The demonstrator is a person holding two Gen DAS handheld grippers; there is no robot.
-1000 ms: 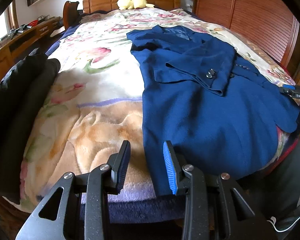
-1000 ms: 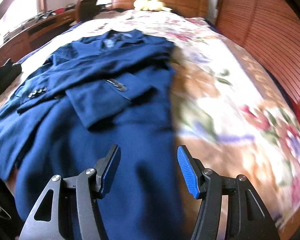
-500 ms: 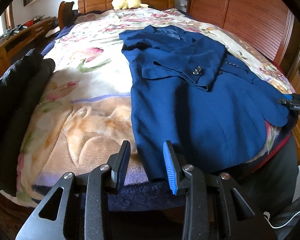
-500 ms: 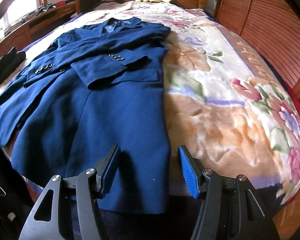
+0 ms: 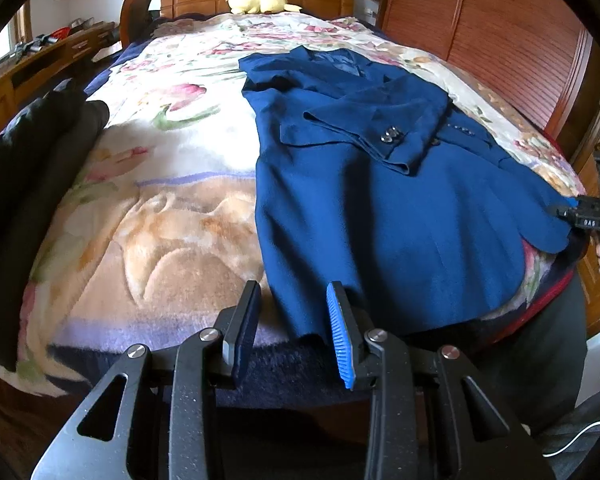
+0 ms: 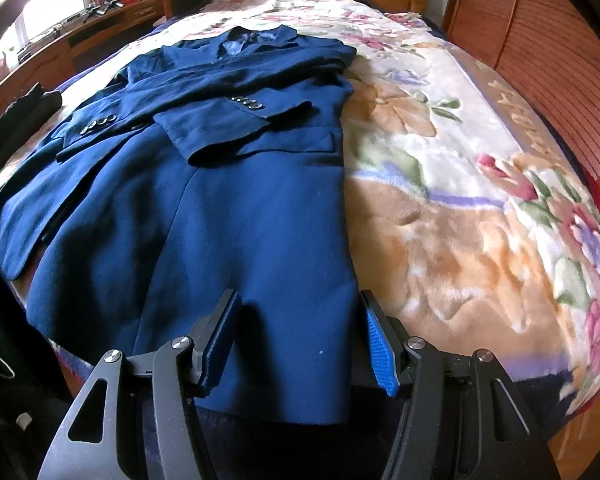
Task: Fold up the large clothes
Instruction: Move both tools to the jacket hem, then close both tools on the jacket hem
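A long navy blue coat point(image 5: 380, 216) lies flat on the bed, collar toward the headboard, both sleeves folded across its front, hem at the near bed edge. It also shows in the right wrist view point(image 6: 228, 208). My left gripper point(image 5: 294, 316) is open and empty, just above the hem's left corner. My right gripper point(image 6: 300, 336) is open and empty, its jaws standing to either side of the hem's right part. The right gripper point(image 5: 592, 216) also shows at the far right of the left wrist view, by the coat's edge.
The bed carries a floral fleece blanket point(image 5: 160, 200). Dark clothes point(image 5: 28, 168) are piled on the left side. A yellow plush toy point(image 5: 256, 0) sits at the wooden headboard. A wooden slatted wall point(image 5: 480, 32) runs along the right, a desk point(image 5: 28, 68) along the left.
Both grippers have drawn back from over the coat toward the foot of the bed, so the hem now sits at their fingertips. The coat has not moved.
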